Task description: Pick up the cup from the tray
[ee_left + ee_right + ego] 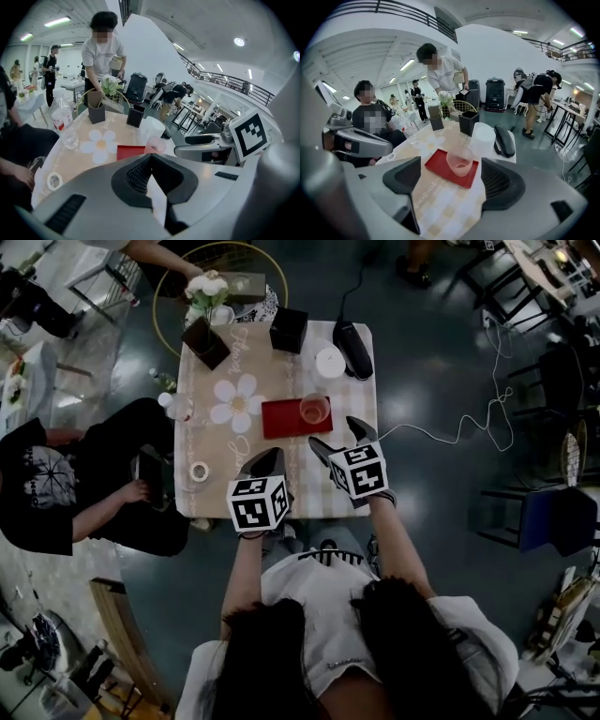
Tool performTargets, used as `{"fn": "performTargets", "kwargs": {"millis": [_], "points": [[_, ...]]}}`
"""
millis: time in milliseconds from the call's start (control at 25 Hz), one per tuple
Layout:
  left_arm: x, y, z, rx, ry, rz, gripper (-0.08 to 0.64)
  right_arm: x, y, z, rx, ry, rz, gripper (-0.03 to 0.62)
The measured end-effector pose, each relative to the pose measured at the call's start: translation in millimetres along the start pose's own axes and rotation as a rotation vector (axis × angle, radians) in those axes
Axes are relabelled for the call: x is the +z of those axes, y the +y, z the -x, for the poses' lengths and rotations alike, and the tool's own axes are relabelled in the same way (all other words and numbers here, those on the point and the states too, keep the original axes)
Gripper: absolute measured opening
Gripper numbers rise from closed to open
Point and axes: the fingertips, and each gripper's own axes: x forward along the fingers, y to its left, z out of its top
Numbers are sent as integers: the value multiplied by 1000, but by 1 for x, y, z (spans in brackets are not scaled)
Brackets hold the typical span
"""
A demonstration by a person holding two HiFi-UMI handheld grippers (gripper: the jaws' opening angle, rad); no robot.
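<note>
Cup [315, 410] upright on right end of red tray [279, 420], mid table [281, 486]. Right gripper [333, 434] on its near side, apart; jaws spread wide, nothing between, likely aligned to straddle cup. Left gripper [270, 461] closed, empty, beside.

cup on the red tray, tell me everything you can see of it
The cup is a frosted pink, see-through tumbler, plastic by its look, with no handle or lid. It stands upright, mouth open, toward the right end of the red tray. Only the tray touches it.
</note>
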Motion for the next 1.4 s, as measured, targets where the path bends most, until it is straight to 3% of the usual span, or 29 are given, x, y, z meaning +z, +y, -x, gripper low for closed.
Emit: {"fn": "performTargets", "kwargs": {"millis": [200,560,920,1400], "points": [[13,0,-19,32,4,-38,8,6,-11,-27,14,50,53,390],[17,16,-44,42,32,49,8,3,-13,-75,51,145,100,396],[17,30,-63,62,73,73,8,-12,-20,-109,65,236,142,396],[11,39,-74,70,114,109,8,-15,-21,-132,71,282,156,394]]}}
